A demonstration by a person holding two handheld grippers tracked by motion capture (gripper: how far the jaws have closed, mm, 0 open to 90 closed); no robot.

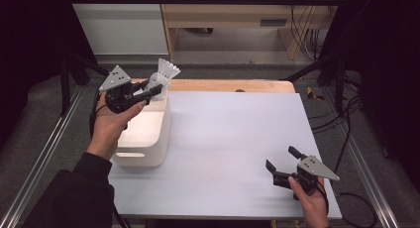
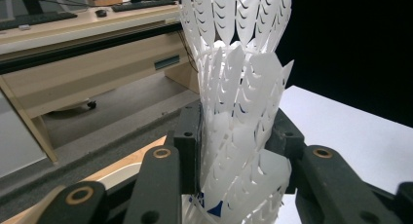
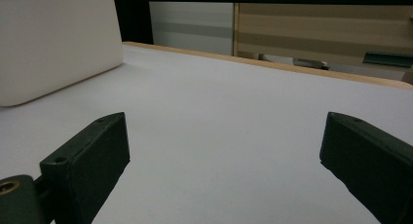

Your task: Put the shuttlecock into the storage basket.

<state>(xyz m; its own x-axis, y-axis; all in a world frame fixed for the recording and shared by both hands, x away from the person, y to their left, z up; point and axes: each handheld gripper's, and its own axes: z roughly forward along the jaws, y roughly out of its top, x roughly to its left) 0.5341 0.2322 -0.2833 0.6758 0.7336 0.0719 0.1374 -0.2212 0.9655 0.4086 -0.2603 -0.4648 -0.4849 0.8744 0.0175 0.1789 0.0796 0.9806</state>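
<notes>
A nested stack of white shuttlecocks (image 1: 166, 73) (image 2: 238, 87) sticks up and to the right from my left gripper (image 1: 155, 90) (image 2: 238, 136), whose jaws are shut on the lower part of the stack. A small blue mark shows near the stack's base. The left hand holds this gripper above the far end of a white bin (image 1: 143, 139). My right gripper (image 1: 281, 157) (image 3: 224, 151) rests low at the table's near right, jaws wide open with nothing between them.
A pale mat (image 1: 233, 139) covers the wooden table (image 1: 233, 85). In the right gripper view the white bin (image 3: 58, 44) stands at far left. Metal frame rails run along both table sides, and cables lie on the floor at right.
</notes>
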